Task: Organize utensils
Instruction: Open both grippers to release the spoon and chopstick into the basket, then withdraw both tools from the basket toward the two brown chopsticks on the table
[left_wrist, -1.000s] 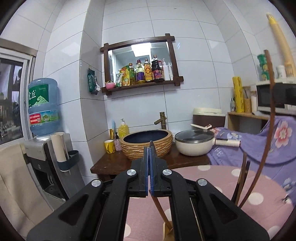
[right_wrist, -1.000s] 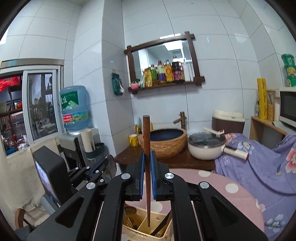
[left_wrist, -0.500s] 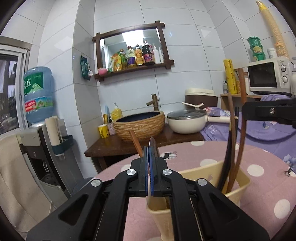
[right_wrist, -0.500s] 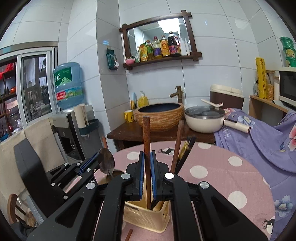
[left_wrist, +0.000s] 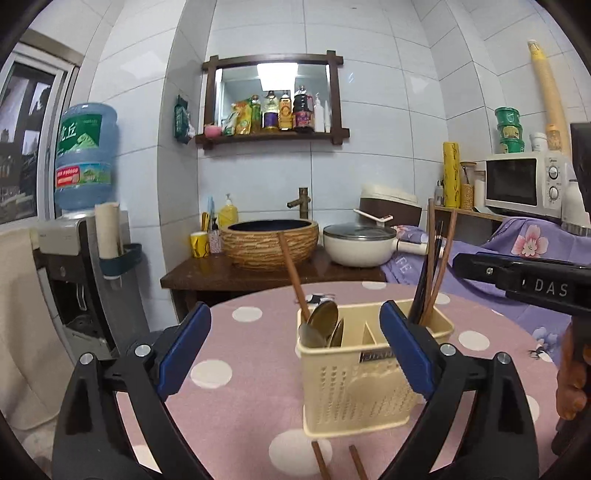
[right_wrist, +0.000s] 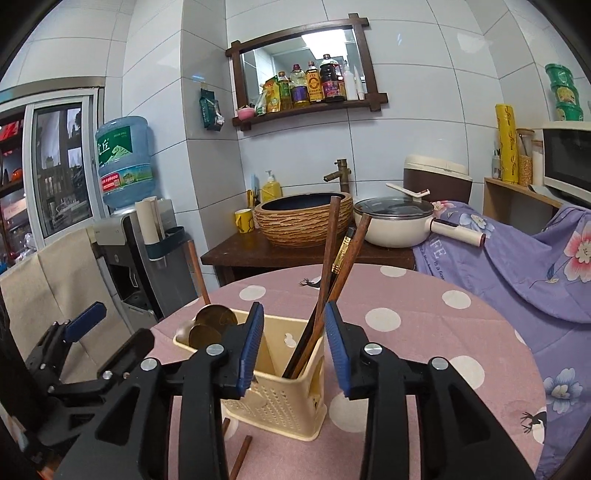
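A cream perforated utensil holder (left_wrist: 354, 376) (right_wrist: 284, 391) stands on the pink dotted table. Metal spoons (left_wrist: 322, 325) (right_wrist: 212, 325), one with a wooden handle (left_wrist: 291, 269), sit in its left compartment. Wooden and black chopsticks (left_wrist: 432, 266) (right_wrist: 332, 254) lean in the right one. My left gripper (left_wrist: 295, 315) is opening wide just before the holder and grips nothing. My right gripper (right_wrist: 293, 314) is opening above the holder; the chopstick shafts rise between its jaws, and the pads do not press them. Each gripper shows in the other's view, the right gripper (left_wrist: 517, 275) and the left gripper (right_wrist: 85, 317).
Two loose wooden sticks (left_wrist: 321, 458) (right_wrist: 240, 454) lie on the table (left_wrist: 240, 424) in front of the holder. Behind the table are a woven basin (left_wrist: 269, 243), a white pot (left_wrist: 358, 243), a water dispenser (left_wrist: 85, 158) at left and a purple floral cloth (right_wrist: 517, 266) at right.
Both grippers were shut, the left on a wooden-handled spoon, the right on a wooden chopstick. Both sank toward the holder and let go; the utensils now stand in it.
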